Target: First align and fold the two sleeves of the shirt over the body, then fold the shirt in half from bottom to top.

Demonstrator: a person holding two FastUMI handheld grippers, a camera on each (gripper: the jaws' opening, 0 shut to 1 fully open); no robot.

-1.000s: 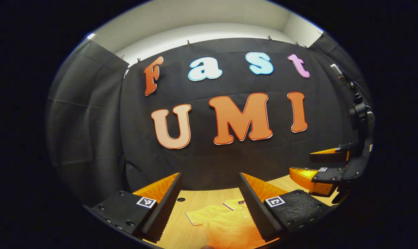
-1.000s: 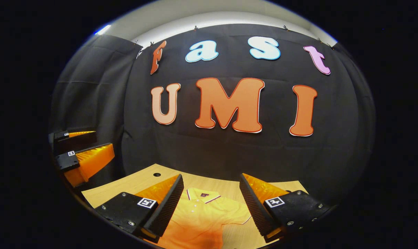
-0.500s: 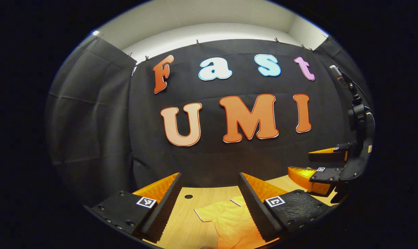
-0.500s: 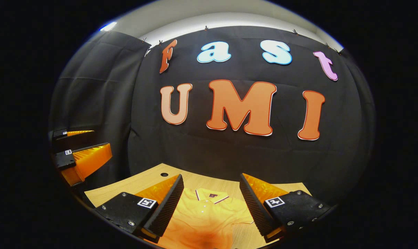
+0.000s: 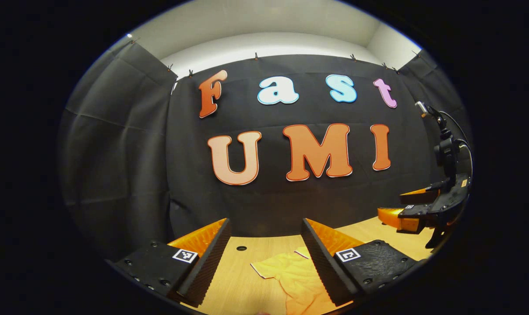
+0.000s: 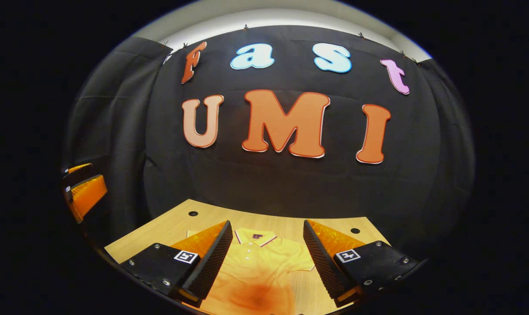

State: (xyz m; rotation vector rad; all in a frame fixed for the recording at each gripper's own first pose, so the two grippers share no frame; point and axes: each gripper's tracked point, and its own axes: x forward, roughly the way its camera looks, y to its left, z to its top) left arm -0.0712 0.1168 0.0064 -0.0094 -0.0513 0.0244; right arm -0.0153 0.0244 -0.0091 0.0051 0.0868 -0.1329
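Note:
A yellow polo shirt (image 6: pixel 258 267) lies flat on the wooden table (image 6: pixel 168 227), collar toward the back wall. In the right gripper view it lies below and between the fingers of my right gripper (image 6: pixel 266 258), which hovers open above it with nothing held. In the left gripper view one short sleeve of the shirt (image 5: pixel 286 273) spreads out on the wood under my left gripper (image 5: pixel 266 258), also open and empty. The right gripper (image 5: pixel 415 210) shows again at the far right of the left gripper view, and the left gripper (image 6: pixel 82 192) at the far left of the right gripper view.
The table (image 5: pixel 242 284) runs back to the black cloth wall. It has small round holes (image 6: pixel 193 213) near its rear corners. Bare wood lies to the left of the sleeve and around the shirt's shoulders.
Both grippers have shifted over the second. The left one swung left, so the sleeve slid rightward in its view. The right one turned so the far table edge now shows. Both stay open.

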